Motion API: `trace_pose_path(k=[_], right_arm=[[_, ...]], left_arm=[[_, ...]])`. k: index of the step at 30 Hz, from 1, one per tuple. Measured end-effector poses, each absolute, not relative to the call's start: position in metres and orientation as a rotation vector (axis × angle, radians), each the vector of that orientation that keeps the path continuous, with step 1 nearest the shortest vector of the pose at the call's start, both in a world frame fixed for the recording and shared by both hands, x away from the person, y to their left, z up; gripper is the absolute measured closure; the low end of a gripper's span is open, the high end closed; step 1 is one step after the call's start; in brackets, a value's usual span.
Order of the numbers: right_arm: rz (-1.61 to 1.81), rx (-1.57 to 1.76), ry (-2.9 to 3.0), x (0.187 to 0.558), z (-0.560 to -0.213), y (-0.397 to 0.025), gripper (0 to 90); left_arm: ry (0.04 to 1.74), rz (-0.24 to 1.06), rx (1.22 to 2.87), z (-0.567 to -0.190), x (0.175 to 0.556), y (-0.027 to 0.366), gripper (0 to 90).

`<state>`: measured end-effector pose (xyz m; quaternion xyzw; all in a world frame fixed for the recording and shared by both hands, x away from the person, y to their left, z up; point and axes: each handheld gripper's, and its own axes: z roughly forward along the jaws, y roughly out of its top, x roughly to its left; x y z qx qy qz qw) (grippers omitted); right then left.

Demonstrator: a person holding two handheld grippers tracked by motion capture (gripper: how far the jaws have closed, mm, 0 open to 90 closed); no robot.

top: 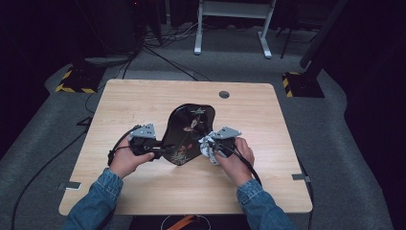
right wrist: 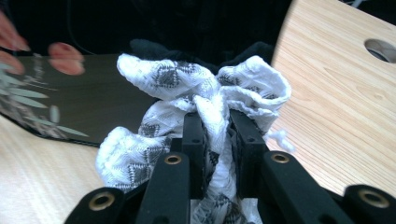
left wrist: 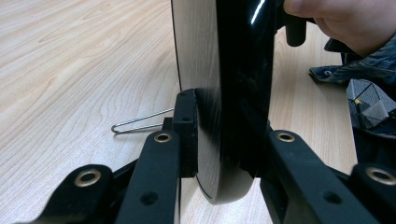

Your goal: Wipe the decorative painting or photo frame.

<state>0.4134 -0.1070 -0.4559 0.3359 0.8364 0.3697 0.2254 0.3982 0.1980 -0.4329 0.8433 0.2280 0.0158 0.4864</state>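
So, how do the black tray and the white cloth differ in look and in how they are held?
The tray is black, glossy and stiff, with painted flowers; the cloth is white, patterned and crumpled. The left gripper clamps the tray by its edge, tilted up; the right gripper pinches the bunched cloth. Both are gripped.

The tray (top: 189,132) is glossy black with pale leaves and pinkish flowers painted on its face; its back (left wrist: 196,70) looks grey-beige. The cloth (right wrist: 187,107) is white with a grey-black diamond and zigzag pattern. The table (top: 143,103) is light wood grain, and both sleeves (top: 98,199) are blue denim.
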Motion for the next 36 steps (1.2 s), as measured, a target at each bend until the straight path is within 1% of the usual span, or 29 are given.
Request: trace_pose_path(k=[5,21,30,36], right_arm=[[1.015,0.924,2.311,0.411,-0.457,-0.104,78.8],[1.062,0.752,2.412,0.383,-0.455,-0.058,78.7],[1.068,0.792,2.409,0.39,-0.459,-0.066,78.7],[1.032,0.855,2.384,0.4,-0.463,-0.082,78.8]], left_arm=[[0.561,0.024,2.046,-0.433,0.399,0.198,74.3],[0.573,0.023,2.045,-0.433,0.4,0.199,75.1],[0.578,0.021,2.039,-0.433,0.4,0.199,74.8],[0.579,0.015,2.041,-0.433,0.4,0.199,74.4]])
